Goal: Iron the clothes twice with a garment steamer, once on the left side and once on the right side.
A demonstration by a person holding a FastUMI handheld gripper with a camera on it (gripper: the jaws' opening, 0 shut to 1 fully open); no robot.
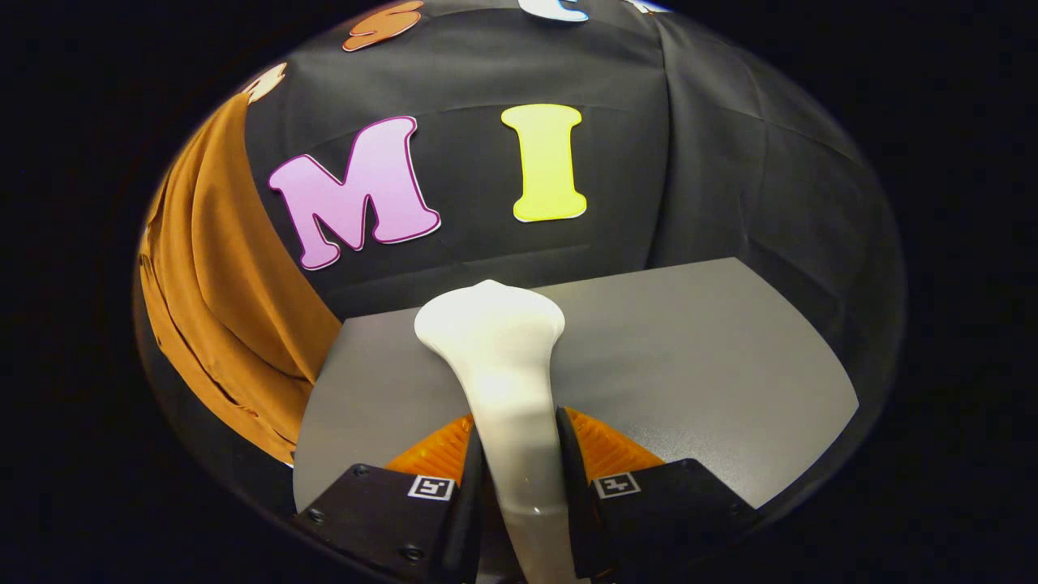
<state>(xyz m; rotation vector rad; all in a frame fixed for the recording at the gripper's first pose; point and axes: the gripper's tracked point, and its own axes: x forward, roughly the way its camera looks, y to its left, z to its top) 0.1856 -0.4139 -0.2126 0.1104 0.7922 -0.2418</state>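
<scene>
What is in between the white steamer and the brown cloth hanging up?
In the gripper view, just bare grey table lies between the white steamer and the brown cloth. The gripper has both fingers pressed on the steamer's handle.

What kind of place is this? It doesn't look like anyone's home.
Probably a small staged booth, not a home: black cloth hangs as walls behind a bare grey table, and a brown garment hangs to one side. The tool grips a white garment steamer.

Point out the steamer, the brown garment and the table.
steamer (495, 332): gripper view, on its white head, handle clamped between the fingers.
brown garment (219, 284): gripper view, mid-fold of the hanging cloth.
table (697, 357): gripper view, bare grey top.
</scene>
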